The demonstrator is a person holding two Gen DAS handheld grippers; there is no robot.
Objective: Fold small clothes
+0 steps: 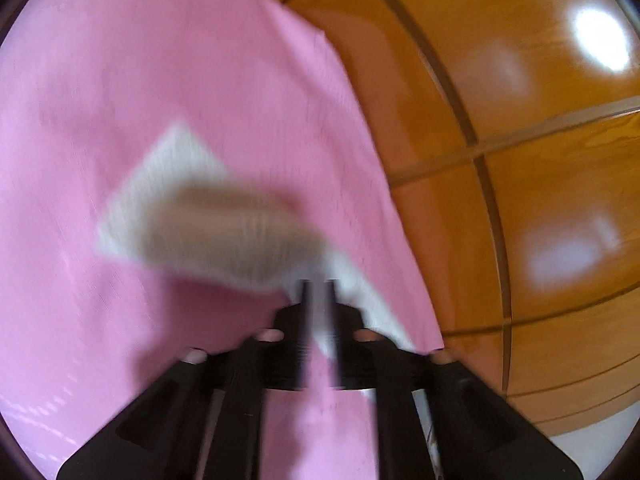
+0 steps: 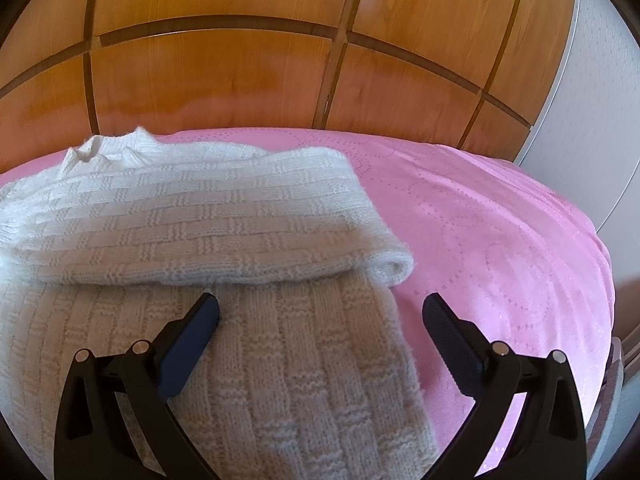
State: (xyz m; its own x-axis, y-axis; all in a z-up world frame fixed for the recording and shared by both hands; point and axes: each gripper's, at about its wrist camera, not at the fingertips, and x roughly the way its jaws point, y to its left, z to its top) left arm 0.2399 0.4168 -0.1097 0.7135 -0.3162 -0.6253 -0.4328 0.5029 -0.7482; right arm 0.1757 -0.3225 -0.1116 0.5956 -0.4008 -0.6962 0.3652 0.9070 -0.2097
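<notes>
So the white knit sweater point(image 2: 192, 216) is lying on the pink bedspread point(image 2: 500, 216), and it's already partly folded: the upper half is doubled over into a thick roll-like fold, with its rounded end point(image 2: 394, 266) sitting on a flatter ribbed panel that runs toward the camera. The neckline is bunched up at the far left.

The right gripper point(image 2: 320, 312) hovers just over that lower panel with its jaws wide apart and nothing between them. One finger sits over the knit, the other over bare bedspread, so the panel's edge runs between them.

The left wrist view is really smeared. The left gripper point(image 1: 318, 292) has its fingers close together with a pale strip of knit point(image 1: 320, 320) between them, so my read is that it's pinching a bit of the sweater and carrying it, but I can't be sure with that blur.

If the next bit is folding that lower panel up, I'd grab the edge low and near a corner, lift just enough to clear, and lay it over without dragging, since this chunky knit probably stretches and pulls the bedspread along. Keep the other gripper pinning the fold so the roll doesn't flop open. Behind the bed is a wood panelled wall point(image 2: 208, 76), so there's not much room at the back
</notes>
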